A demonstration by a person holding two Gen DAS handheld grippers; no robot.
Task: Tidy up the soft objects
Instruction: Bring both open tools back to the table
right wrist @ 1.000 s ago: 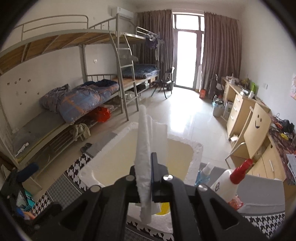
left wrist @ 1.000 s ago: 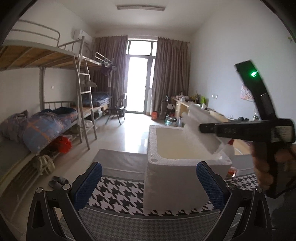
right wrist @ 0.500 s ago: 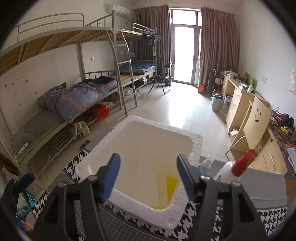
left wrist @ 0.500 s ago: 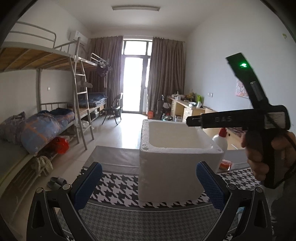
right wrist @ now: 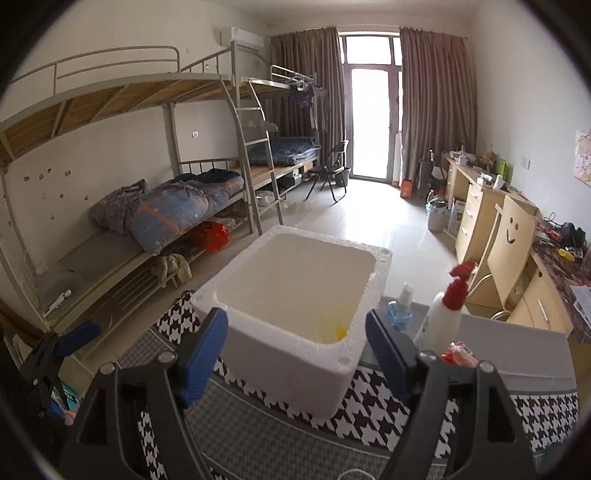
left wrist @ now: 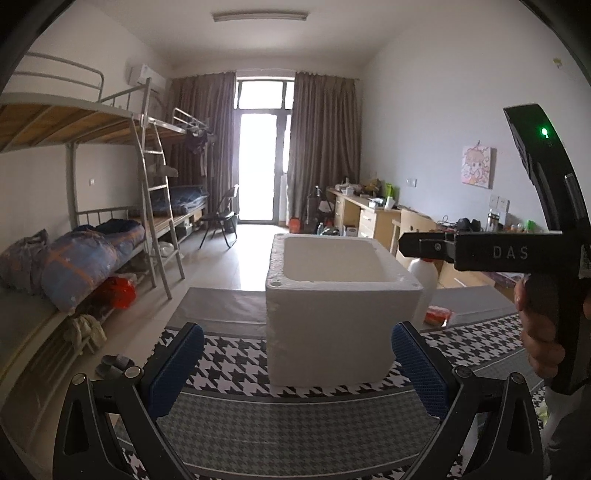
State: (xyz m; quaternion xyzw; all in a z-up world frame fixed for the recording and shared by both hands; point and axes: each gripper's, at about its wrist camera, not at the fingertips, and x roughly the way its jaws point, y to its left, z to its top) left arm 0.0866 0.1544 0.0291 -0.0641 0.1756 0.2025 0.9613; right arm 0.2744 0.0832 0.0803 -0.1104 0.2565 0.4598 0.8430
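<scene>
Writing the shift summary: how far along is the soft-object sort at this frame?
Done: something yellow lies at the bottom of the white foam box.
In hand: nothing. The right gripper is opening with nothing between its jaws; the left gripper is open and empty.
Left: no other loose soft item shows on the houndstooth cloth, so what remains cannot be told.

Daylight pours through the glass door point(left wrist: 260, 166) at the far end, blown out to white; the ceiling lamp point(left wrist: 259, 16) looks unlit; the room stays dim and soft-shadowed; fisheye bending curves the edges; corners vignette black.
</scene>
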